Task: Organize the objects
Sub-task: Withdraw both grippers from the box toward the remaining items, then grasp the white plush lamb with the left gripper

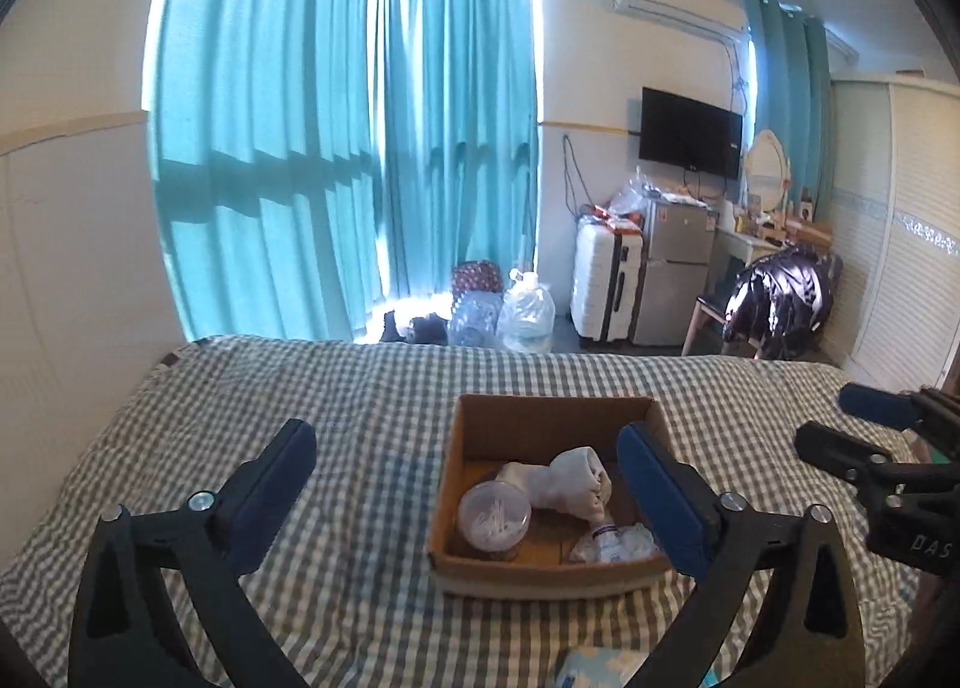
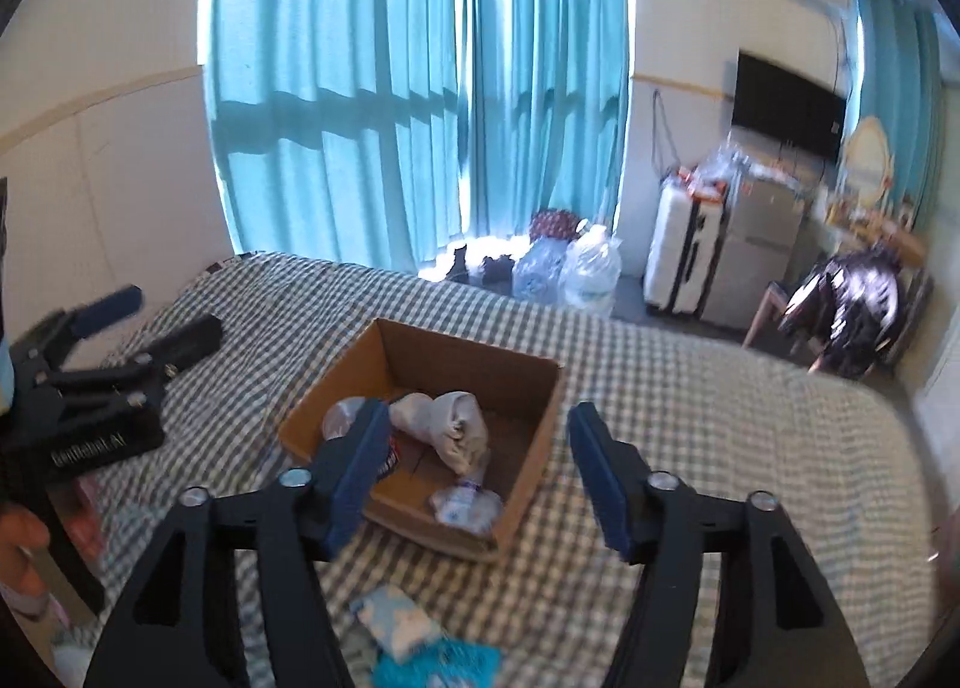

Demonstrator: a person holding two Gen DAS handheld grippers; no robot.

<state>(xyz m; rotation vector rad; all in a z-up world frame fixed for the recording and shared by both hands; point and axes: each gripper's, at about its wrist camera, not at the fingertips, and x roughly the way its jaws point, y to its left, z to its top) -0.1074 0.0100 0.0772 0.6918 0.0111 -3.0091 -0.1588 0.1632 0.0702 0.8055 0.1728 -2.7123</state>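
An open cardboard box sits on the checked bed. Inside lie a rolled grey sock, a clear round tub of cotton swabs and a crumpled clear packet. My left gripper is open and empty above the box's near-left side; it also shows in the right wrist view. My right gripper is open and empty above the box; it also shows in the left wrist view. A light blue tissue pack lies on the bed in front of the box.
The checked bed fills the foreground. A teal packet lies by the tissue pack. Beyond the bed stand water jugs, a white suitcase, a small fridge and a chair with a dark jacket. Teal curtains cover the window.
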